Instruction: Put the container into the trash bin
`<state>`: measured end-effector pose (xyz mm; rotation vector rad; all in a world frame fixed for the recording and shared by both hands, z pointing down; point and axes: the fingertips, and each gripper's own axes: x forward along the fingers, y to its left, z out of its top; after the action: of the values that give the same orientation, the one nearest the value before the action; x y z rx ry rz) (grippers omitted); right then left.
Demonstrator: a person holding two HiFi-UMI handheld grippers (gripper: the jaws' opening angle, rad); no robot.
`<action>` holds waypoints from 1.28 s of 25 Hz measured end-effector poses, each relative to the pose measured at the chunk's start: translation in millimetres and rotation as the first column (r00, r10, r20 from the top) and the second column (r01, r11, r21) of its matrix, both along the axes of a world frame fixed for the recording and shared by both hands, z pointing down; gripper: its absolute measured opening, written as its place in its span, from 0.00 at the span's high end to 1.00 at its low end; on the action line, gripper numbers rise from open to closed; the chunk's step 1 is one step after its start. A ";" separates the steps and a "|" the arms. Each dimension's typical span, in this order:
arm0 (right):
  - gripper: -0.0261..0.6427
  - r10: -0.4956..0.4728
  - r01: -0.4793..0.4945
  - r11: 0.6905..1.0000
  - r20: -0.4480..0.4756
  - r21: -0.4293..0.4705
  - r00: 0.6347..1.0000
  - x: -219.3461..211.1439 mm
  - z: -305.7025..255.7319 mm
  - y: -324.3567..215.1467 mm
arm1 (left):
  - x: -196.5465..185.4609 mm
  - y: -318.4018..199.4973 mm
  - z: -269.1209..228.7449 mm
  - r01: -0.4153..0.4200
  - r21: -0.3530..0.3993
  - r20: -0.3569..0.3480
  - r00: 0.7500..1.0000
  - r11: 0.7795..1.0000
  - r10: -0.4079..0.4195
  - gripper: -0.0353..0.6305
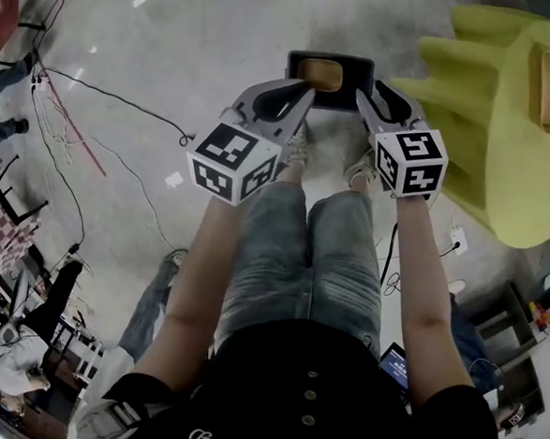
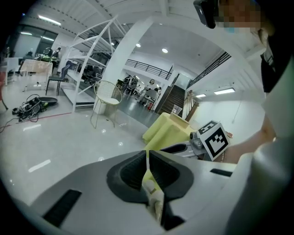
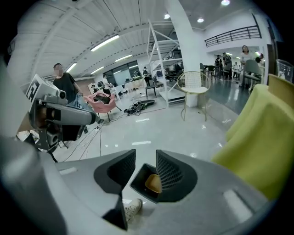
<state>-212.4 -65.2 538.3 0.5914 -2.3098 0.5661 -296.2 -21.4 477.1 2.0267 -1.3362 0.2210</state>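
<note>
A dark square trash bin (image 1: 358, 86) stands on the floor just ahead of the person's shoes, and a tan container (image 1: 320, 73) lies inside it. My right gripper (image 1: 385, 98) hangs above the bin's right side, open, with nothing between its jaws. Through that gap in the right gripper view (image 3: 146, 160) I see the bin (image 3: 138, 182) and the container (image 3: 153, 183) below. My left gripper (image 1: 298, 95) is over the bin's left side. In the left gripper view (image 2: 148, 156) its jaws are shut on a thin yellow-white printed strip (image 2: 153, 193).
A large yellow hand-shaped chair (image 1: 494, 107) stands close to the right of the bin. The person's shoes (image 1: 295, 150) are right behind the bin. Cables (image 1: 105, 94) trail over the glossy floor on the left, and a wire chair (image 3: 193, 89) stands farther off.
</note>
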 end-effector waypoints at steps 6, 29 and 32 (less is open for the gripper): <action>0.77 0.106 -0.107 0.994 0.039 0.022 0.994 5.7 -43.2 2.0 | 7.9 0.1 -31.1 -0.095 0.038 -0.029 0.995 0.995 0.096 0.91; 0.83 0.094 -0.100 0.995 0.192 0.024 0.977 16.8 -151.3 25.9 | 46.4 5.0 -129.2 -0.140 0.162 -0.118 0.980 0.977 0.160 0.91; 0.92 0.099 -0.101 0.995 0.232 -0.007 0.968 18.9 -163.1 28.2 | 52.5 1.9 -141.5 -0.138 0.183 -0.112 0.981 0.973 0.160 0.91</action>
<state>-193.5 -37.0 375.2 0.6783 -2.5112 0.7103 -243.6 -19.5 335.7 2.2507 -1.1610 0.0425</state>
